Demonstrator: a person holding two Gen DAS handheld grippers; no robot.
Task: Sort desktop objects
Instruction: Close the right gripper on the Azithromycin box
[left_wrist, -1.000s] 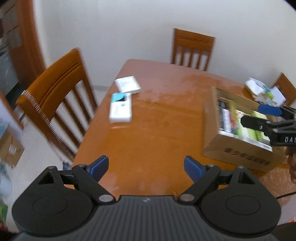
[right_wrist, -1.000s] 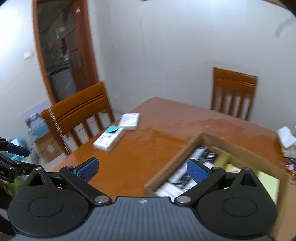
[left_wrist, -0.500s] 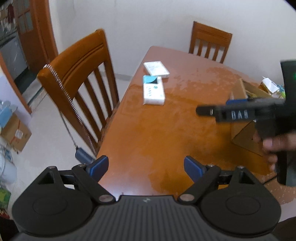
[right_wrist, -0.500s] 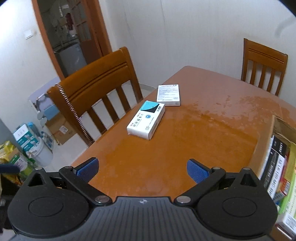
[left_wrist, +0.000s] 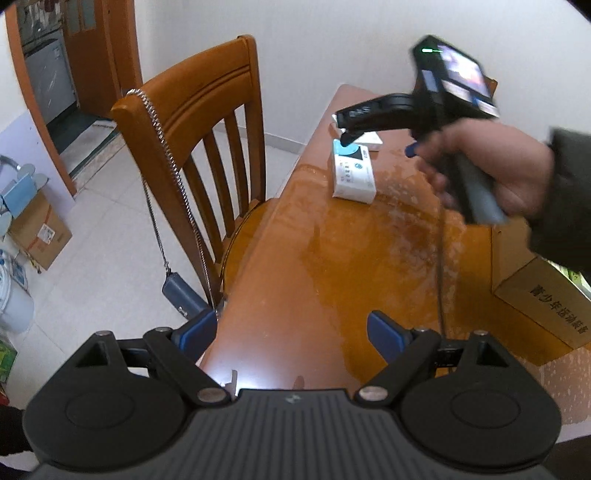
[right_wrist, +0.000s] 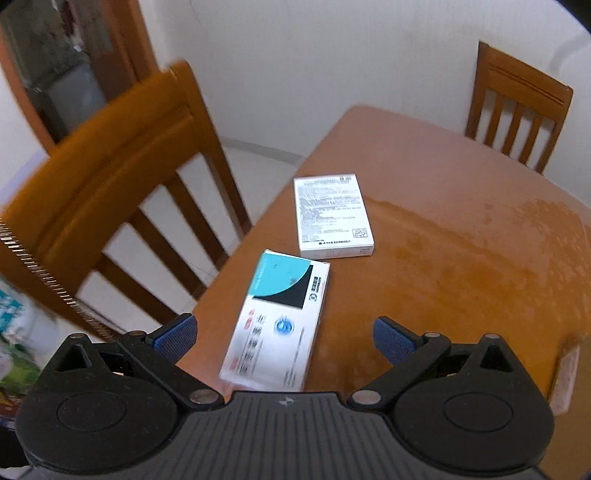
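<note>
Both grippers, right gripper and left gripper, gape empty; teal-cornered box print blurred.

Right gripper: moved from over cardboard box across table to above teal-and-white box, jaws spread. Left gripper: shifted toward table's chair-side edge.

Soft, even daylight fills both views. The glossy table throws a white glare patch at its near edge, just ahead of the left gripper. In the right wrist view the chair smears with motion blur (the doorway too). Fisheye bending curves walls, and the corners go black.
</note>
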